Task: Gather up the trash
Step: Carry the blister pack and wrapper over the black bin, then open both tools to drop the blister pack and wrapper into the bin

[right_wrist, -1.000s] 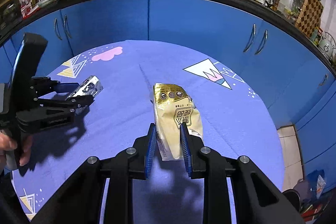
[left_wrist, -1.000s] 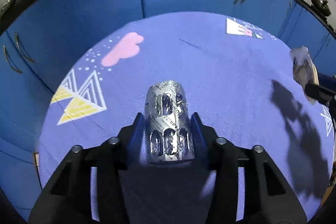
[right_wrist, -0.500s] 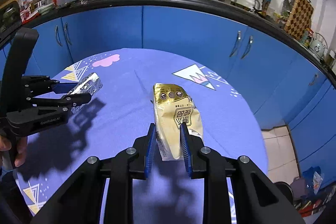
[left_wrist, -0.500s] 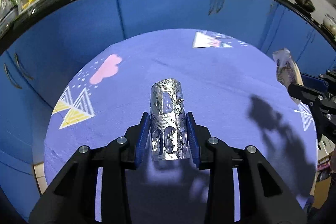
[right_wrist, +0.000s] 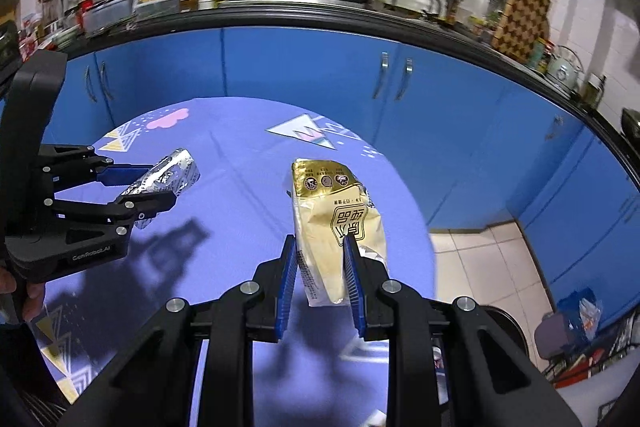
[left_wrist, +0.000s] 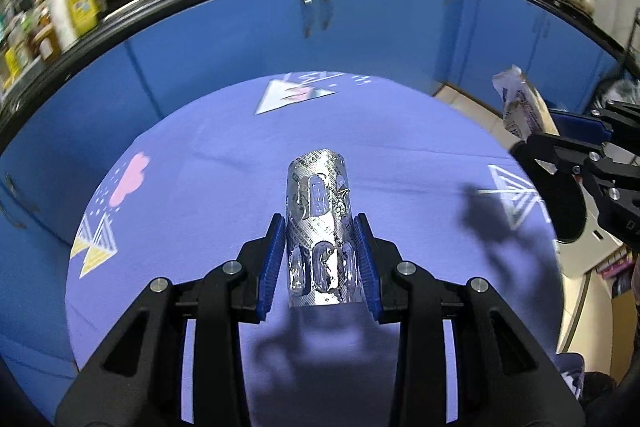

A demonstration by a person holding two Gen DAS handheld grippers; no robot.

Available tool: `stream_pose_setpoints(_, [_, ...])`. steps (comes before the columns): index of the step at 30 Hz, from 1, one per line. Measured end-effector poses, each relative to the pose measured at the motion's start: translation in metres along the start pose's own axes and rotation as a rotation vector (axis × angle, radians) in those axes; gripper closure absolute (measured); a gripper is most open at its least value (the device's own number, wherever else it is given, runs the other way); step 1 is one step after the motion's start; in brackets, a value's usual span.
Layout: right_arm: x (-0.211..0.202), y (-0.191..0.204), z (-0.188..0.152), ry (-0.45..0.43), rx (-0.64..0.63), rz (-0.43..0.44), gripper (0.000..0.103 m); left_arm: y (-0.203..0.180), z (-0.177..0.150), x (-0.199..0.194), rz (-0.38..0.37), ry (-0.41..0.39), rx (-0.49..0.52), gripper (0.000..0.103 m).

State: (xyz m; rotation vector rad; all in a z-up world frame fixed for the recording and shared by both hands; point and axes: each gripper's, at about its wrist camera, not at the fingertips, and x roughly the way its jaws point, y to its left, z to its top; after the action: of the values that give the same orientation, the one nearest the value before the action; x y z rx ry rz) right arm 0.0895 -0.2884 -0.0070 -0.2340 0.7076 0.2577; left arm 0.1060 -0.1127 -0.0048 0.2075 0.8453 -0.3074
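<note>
Left gripper (left_wrist: 320,259) pinching a curled silver blister pack (left_wrist: 318,227) above the purple patterned tablecloth (left_wrist: 200,167), right gripper (right_wrist: 320,275) clamping a cream-and-gold snack wrapper (right_wrist: 336,215) above the cloth's edge, blue cabinets (right_wrist: 300,67) standing behind.

Left wrist view looks down along its own fingers, close above the purple tablecloth (left_wrist: 208,195), blue cabinets (left_wrist: 240,39) at twelve o'clock. Right wrist view tilts down likewise, counter clutter at twelve. Both share the cloth: the right gripper (left_wrist: 560,143) shows at three o'clock, the left gripper (right_wrist: 160,187) at nine.
</note>
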Motion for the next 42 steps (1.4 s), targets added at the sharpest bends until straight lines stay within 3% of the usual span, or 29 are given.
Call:
stream_pose_setpoints(30, [-0.071,-0.136,-0.088,-0.021,0.159,-0.2,0.08,-0.22,0.07,0.006,-0.125,-0.08,0.371,0.067])
stream_pose_setpoints(42, [-0.083,-0.181,-0.101,-0.046,0.227,-0.257,0.078,-0.266,0.086,0.023,-0.148,-0.088,0.438,0.067])
